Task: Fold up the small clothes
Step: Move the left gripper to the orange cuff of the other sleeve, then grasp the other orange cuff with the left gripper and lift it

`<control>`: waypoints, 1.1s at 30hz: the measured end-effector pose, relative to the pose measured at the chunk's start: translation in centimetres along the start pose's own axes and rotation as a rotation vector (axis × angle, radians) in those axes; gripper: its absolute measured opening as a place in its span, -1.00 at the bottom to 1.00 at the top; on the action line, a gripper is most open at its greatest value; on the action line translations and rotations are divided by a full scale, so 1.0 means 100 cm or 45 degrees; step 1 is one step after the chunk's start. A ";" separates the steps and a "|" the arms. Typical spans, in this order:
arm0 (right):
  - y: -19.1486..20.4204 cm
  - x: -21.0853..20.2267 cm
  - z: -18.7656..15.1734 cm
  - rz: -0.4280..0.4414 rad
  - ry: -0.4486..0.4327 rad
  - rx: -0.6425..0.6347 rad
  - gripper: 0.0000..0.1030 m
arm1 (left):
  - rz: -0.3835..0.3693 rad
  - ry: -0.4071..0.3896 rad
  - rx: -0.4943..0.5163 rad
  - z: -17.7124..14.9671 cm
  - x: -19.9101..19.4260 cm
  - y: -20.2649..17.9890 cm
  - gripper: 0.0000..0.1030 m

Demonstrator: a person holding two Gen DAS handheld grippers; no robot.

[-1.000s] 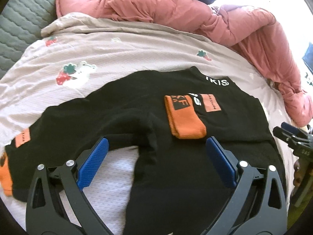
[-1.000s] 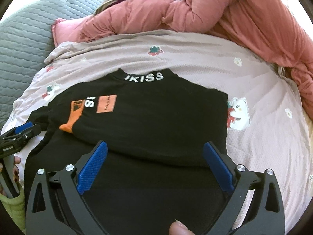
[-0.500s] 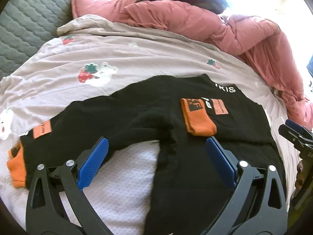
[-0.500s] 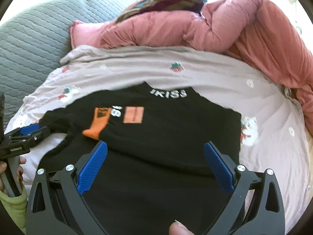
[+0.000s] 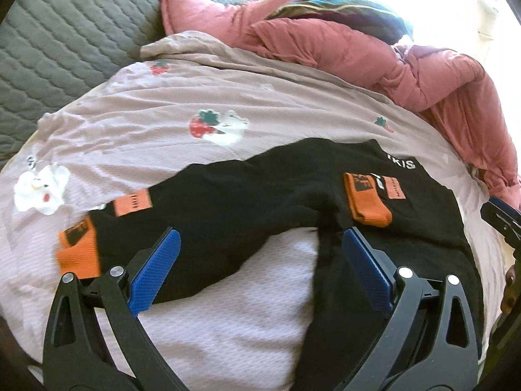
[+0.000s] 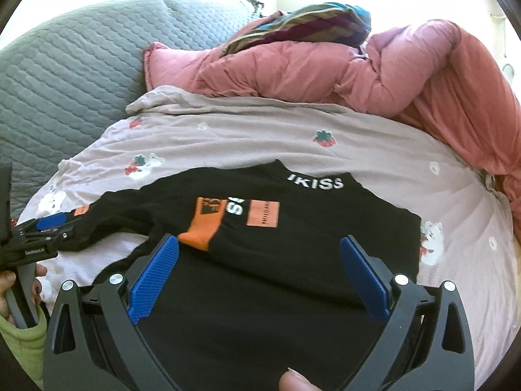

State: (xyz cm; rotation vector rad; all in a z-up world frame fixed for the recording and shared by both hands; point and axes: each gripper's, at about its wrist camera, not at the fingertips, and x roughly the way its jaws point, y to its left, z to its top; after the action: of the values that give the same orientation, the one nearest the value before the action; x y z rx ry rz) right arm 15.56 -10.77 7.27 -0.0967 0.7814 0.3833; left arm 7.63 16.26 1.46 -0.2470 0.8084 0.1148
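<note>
A small black sweater point(image 5: 260, 195) point(image 6: 325, 244) with white neck lettering lies flat on the bed sheet point(image 5: 228, 104). One sleeve is folded across the chest, its orange cuff point(image 5: 366, 205) point(image 6: 203, 228) lying on the body. The other sleeve stretches out to the left and ends in an orange cuff point(image 5: 78, 251). My left gripper point(image 5: 260, 260) is open, hovering over the gap between that sleeve and the body. Over the sweater's lower part, my right gripper point(image 6: 259, 270) is also open and holds nothing.
A pink duvet point(image 5: 358, 49) point(image 6: 325, 65) is heaped along the far and right sides, with a striped cloth point(image 6: 309, 22) on top. A grey quilted cover point(image 5: 65, 32) lies at the left. A hand point(image 6: 9, 290) holds the left gripper's handle.
My left gripper has swung left, bringing the outstretched sleeve and its orange cuff well into view. The right gripper has pulled back a little. The sweater has not moved.
</note>
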 end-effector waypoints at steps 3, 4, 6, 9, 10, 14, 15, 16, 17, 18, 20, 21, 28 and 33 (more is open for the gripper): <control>0.012 0.001 0.002 0.022 -0.003 -0.029 0.91 | 0.027 -0.014 -0.020 -0.001 -0.007 0.011 0.81; 0.015 0.001 0.003 0.028 -0.003 -0.036 0.91 | 0.040 -0.021 -0.030 -0.001 -0.011 0.016 0.81; 0.024 0.002 0.005 0.046 -0.002 -0.054 0.91 | 0.054 -0.030 -0.044 -0.001 -0.015 0.023 0.81; 0.035 0.003 0.007 0.062 -0.002 -0.082 0.91 | 0.078 -0.040 -0.068 0.000 -0.020 0.034 0.81; 0.038 0.004 0.008 0.069 -0.001 -0.091 0.91 | 0.093 -0.041 -0.078 0.000 -0.022 0.039 0.81; 0.054 0.005 0.009 0.088 -0.005 -0.120 0.91 | 0.143 -0.034 -0.107 0.000 -0.025 0.053 0.81; 0.057 0.006 0.009 0.092 -0.005 -0.124 0.91 | 0.150 -0.032 -0.118 -0.001 -0.025 0.058 0.81; 0.061 0.007 0.009 0.098 -0.003 -0.130 0.91 | 0.156 -0.030 -0.127 -0.001 -0.026 0.062 0.81; 0.063 0.007 0.010 0.103 -0.001 -0.135 0.91 | 0.161 -0.027 -0.140 -0.001 -0.026 0.066 0.81; 0.066 0.008 0.010 0.108 0.001 -0.143 0.91 | 0.165 -0.026 -0.154 -0.001 -0.026 0.071 0.81; 0.073 0.010 0.010 0.116 0.006 -0.159 0.91 | 0.170 -0.023 -0.177 -0.002 -0.027 0.079 0.81; 0.075 0.011 0.011 0.120 0.007 -0.164 0.91 | 0.173 -0.022 -0.187 -0.002 -0.027 0.082 0.81; 0.094 0.017 0.015 0.132 0.003 -0.215 0.91 | 0.184 0.015 -0.258 -0.005 -0.020 0.105 0.81; 0.101 0.023 0.016 0.143 0.014 -0.226 0.91 | 0.189 0.052 -0.320 -0.011 -0.009 0.121 0.81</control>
State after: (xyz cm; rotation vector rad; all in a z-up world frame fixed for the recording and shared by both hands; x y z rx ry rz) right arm 14.38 -0.33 7.38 -0.2221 0.7644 0.5588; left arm 3.90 27.64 -0.70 -0.4275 0.8529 0.3529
